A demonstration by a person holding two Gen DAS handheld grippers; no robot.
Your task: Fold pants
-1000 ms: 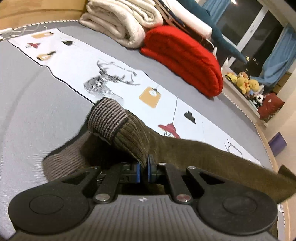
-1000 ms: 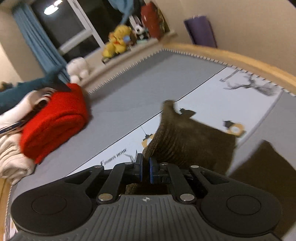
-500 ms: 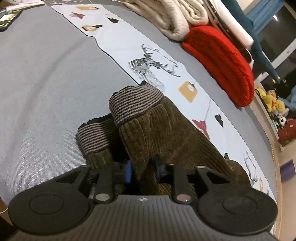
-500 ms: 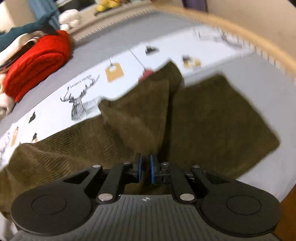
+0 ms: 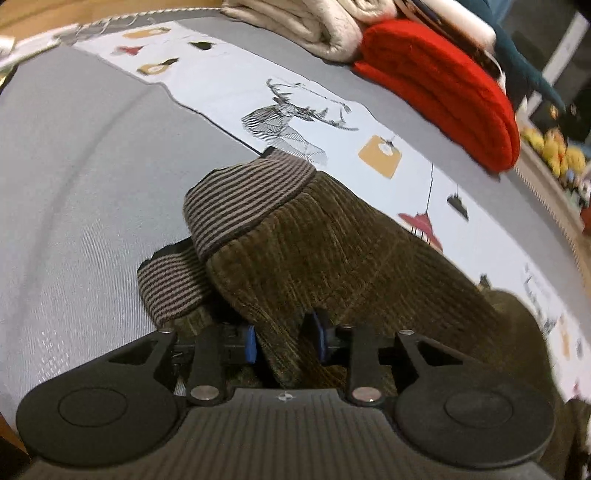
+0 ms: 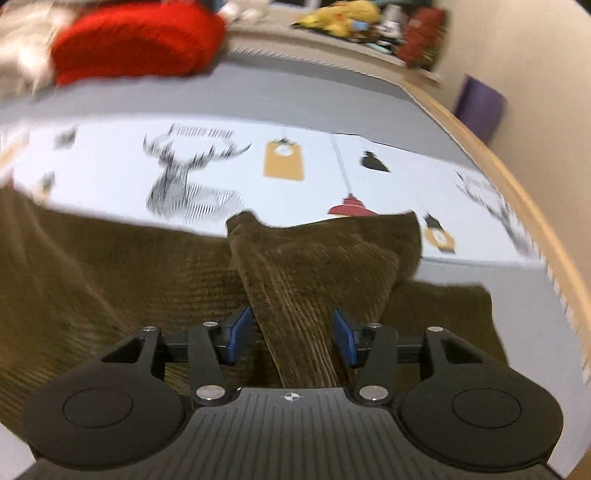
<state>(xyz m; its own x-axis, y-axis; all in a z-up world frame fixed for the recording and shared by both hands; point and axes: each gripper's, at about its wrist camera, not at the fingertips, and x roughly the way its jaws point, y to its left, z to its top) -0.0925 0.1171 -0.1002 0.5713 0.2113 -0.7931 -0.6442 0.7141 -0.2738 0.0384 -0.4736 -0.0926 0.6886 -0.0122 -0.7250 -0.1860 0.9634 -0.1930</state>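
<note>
A grey bed (image 5: pixel 74 155) filled the frame. On it lay olive pants (image 5: pixel 332 258) at lower centre, a printed white strip (image 5: pixel 221 85) running diagonally behind them, and a red blanket (image 5: pixel 443 74) at upper right.

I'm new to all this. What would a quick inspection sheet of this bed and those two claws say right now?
Surface: grey bed with a white printed strip.
Job's things: brown corduroy pants, striped cuffs stacked, one leg folded over.
Clutter: red blanket, cream blanket.
Grippers: left claw closing, pants between its pads; right claw opening, a pants fold between its pads, untouched.
Cables: nothing seen.
Surroundings: plush toys on a ledge, purple box.
</note>
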